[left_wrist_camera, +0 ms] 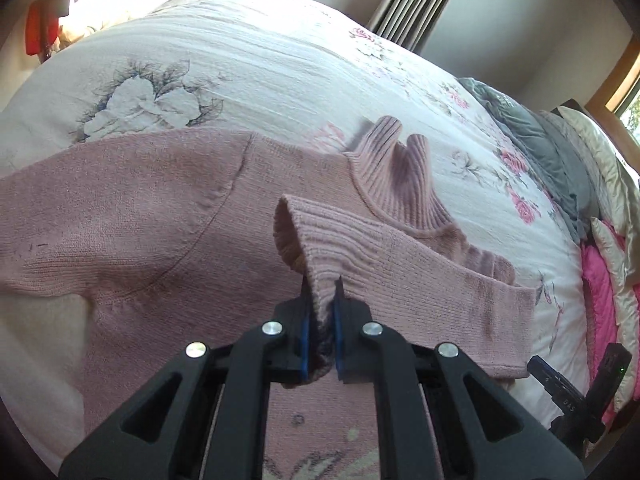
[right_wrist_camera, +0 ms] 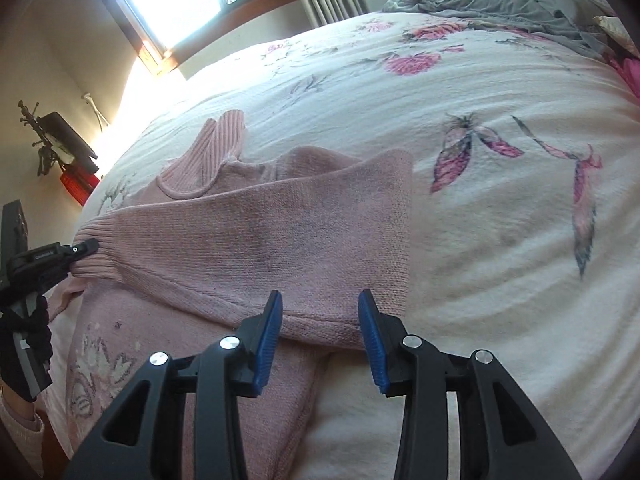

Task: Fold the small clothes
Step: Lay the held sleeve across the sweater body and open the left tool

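Left claw (left_wrist_camera: 320,312): clamped on ribbed sleeve cuff (left_wrist_camera: 308,236) of pink sweater (left_wrist_camera: 140,208). Right claw (right_wrist_camera: 320,320): jaws wide apart, empty, over folded sleeve. Floral bedspread (right_wrist_camera: 500,240) beneath.

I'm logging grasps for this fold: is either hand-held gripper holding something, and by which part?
The left hand-held gripper pinches the pink sweater by its ribbed sleeve cuff. The right hand-held gripper is open, holding nothing.

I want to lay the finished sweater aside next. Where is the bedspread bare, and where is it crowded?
Bare floral bedspread lies to the right of the pink sweater, and beyond its ribbed collar toward the curtain. It is crowded along the far side by the rumpled grey bedding and pink quilt.
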